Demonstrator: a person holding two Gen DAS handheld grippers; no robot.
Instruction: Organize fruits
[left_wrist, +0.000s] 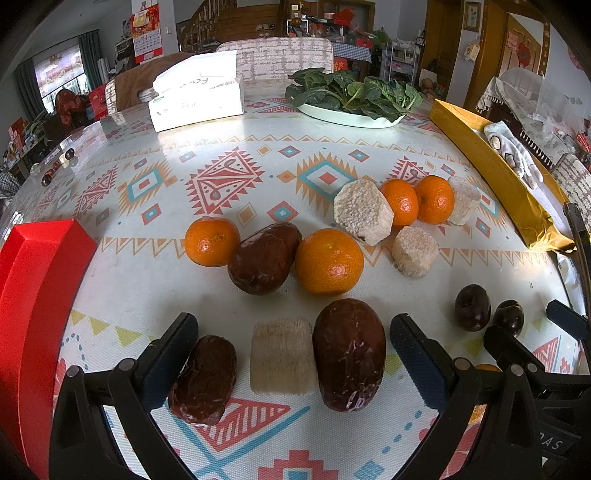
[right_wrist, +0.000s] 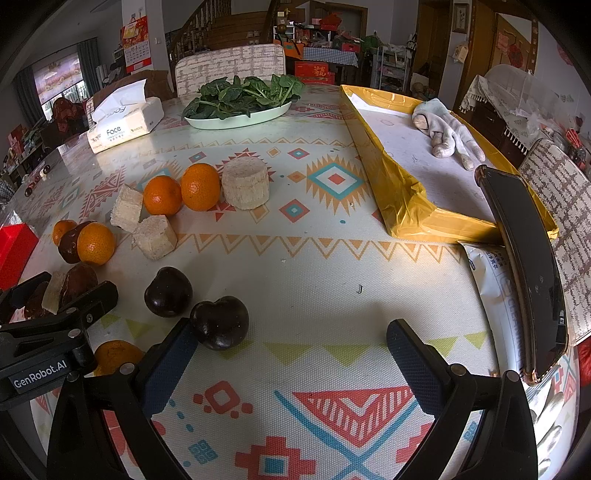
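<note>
**Both grippers low over the table, fingers spread, nothing pinched**

On my left wrist camera the left gripper (left_wrist: 293, 363) has its fingers spread wide and grips nothing. Outside the left finger stands a red box (left_wrist: 33, 295). Against the inner face of that finger lies a brown date (left_wrist: 205, 380); I can't tell whether it actually touches the pad. Just right of it, in the middle of the gap, sits a pale sugarcane piece (left_wrist: 282, 356), and touching that piece's right side is a larger dark date (left_wrist: 349, 354), still apart from the right finger. Ahead of the fingertips I see a mandarin (left_wrist: 211, 242), another date (left_wrist: 264, 258) and a bigger mandarin (left_wrist: 328, 261) in a row, then further ahead and right a cluster of cane chunks (left_wrist: 362, 213) with two mandarins (left_wrist: 417, 201) between them.

On my right wrist camera the right gripper (right_wrist: 291, 363) is equally spread, with only bare tablecloth (right_wrist: 314, 280) between the fingers. A dark plum (right_wrist: 219, 322) sits just at the left fingertip, a second plum (right_wrist: 168, 291) beside it further left. Beyond the right finger leans a phone (right_wrist: 528, 269), with a gold-edged tray (right_wrist: 402, 199) ahead of it.
</note>
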